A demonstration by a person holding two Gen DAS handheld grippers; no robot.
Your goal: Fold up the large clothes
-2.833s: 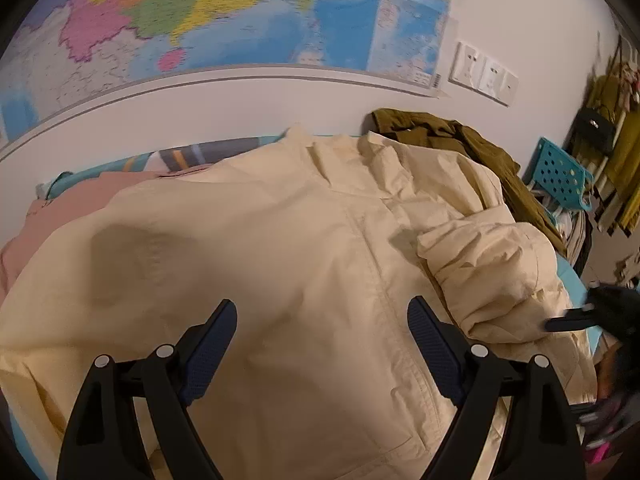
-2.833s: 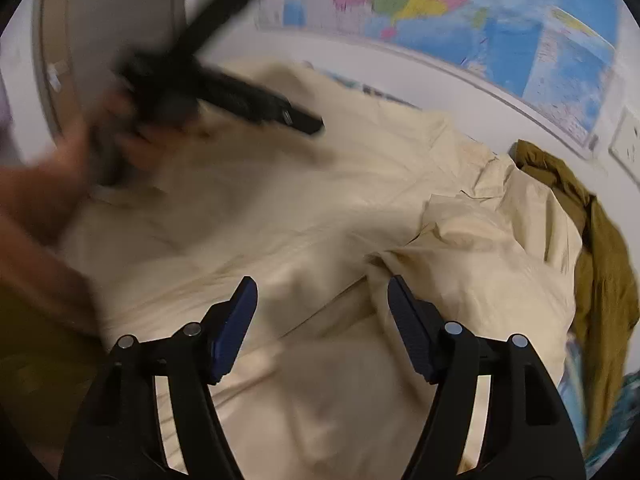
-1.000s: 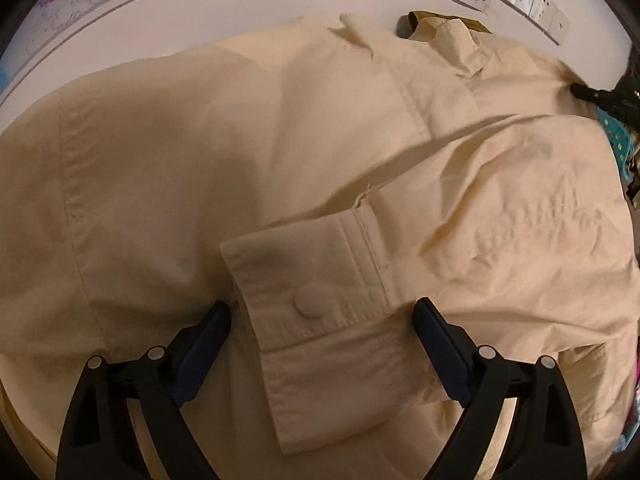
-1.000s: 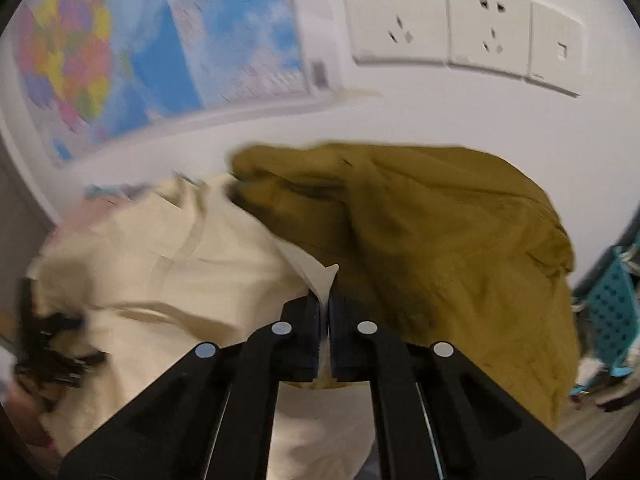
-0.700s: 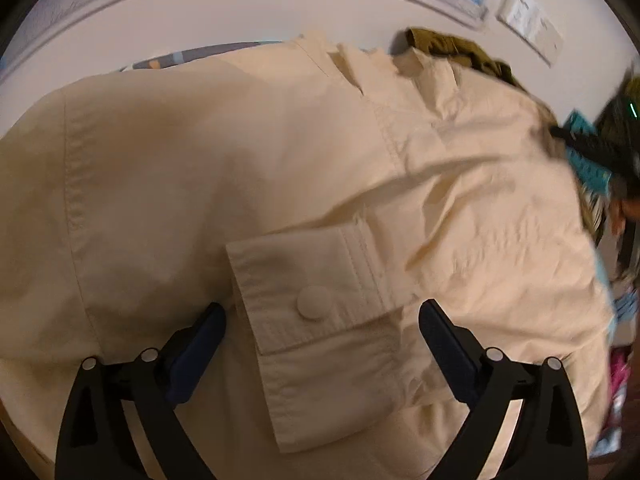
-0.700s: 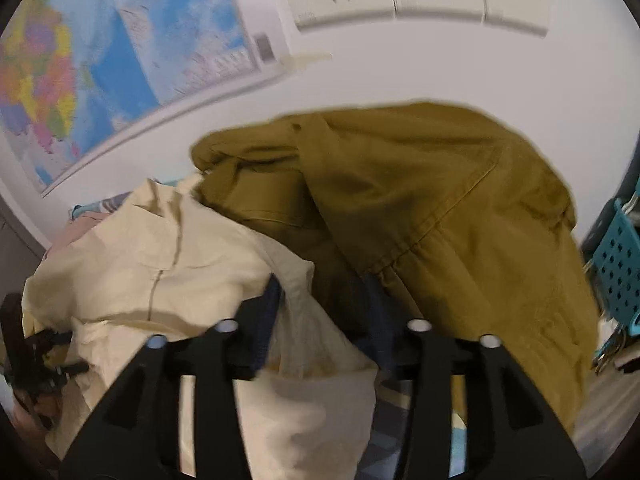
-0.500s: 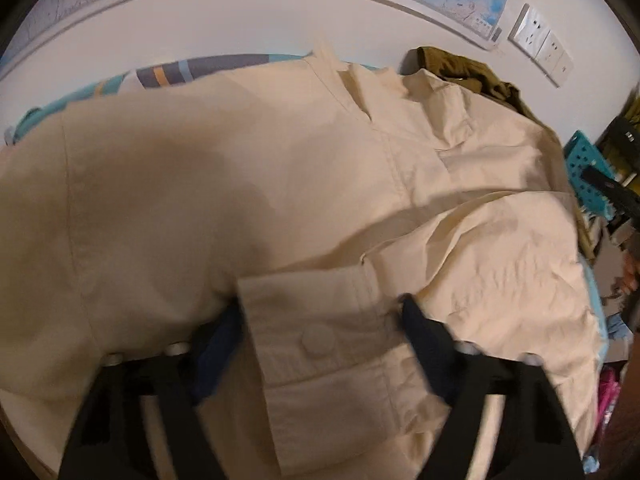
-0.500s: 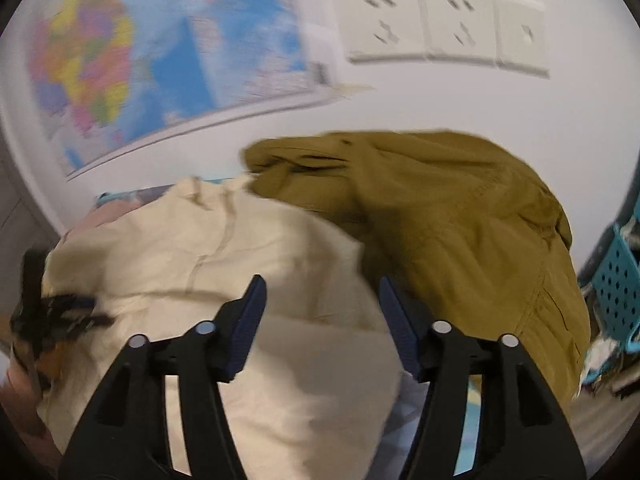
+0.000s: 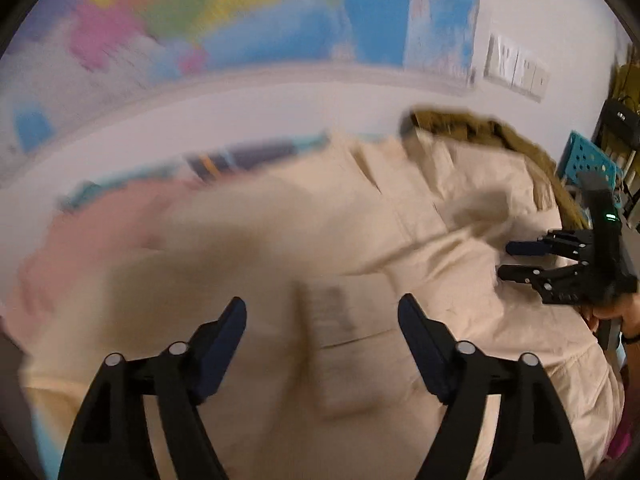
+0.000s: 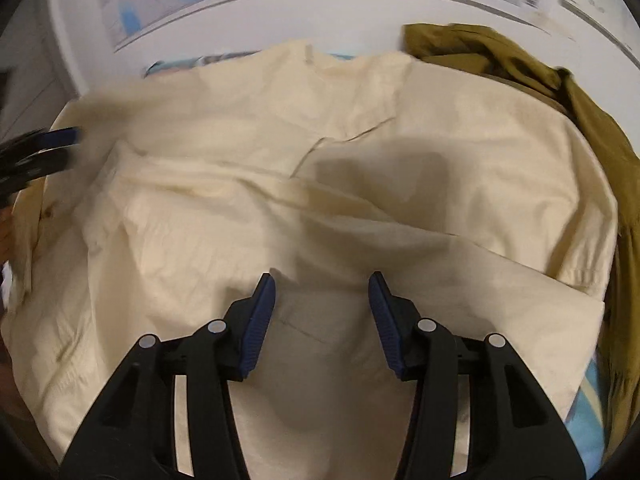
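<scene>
left fingers: the jaws of your left gripper (image 9: 322, 356) stand wide apart, and they have just been opening. nothing is pinched between them; cloth only shows past the gap.
right fingers: the jaws of your right gripper (image 10: 322, 322) stand partly apart, with a clear gap. they have just been closing a little, but they press on nothing.
the shirt: the big cream shirt (image 10: 320, 168) lies spread out below and ahead of both grippers. its collar is at the far side, by the wall.
long way of the shirt: it runs from you toward the wall, collar far and bottom edge near.
folded sleeve: a sleeve lies across the front of the shirt. its cuff (image 9: 340, 360) seems to sit just past your left gripper, but that view is blurry, so this is a guess.
which hand is nearer: your right gripper hangs low over the shirt's right half. your left looks nearer the cuff.
around it: a brown jacket (image 10: 540, 76) sits at the shirt's far right, touching it. a map (image 9: 240, 12) hangs on the wall behind.
</scene>
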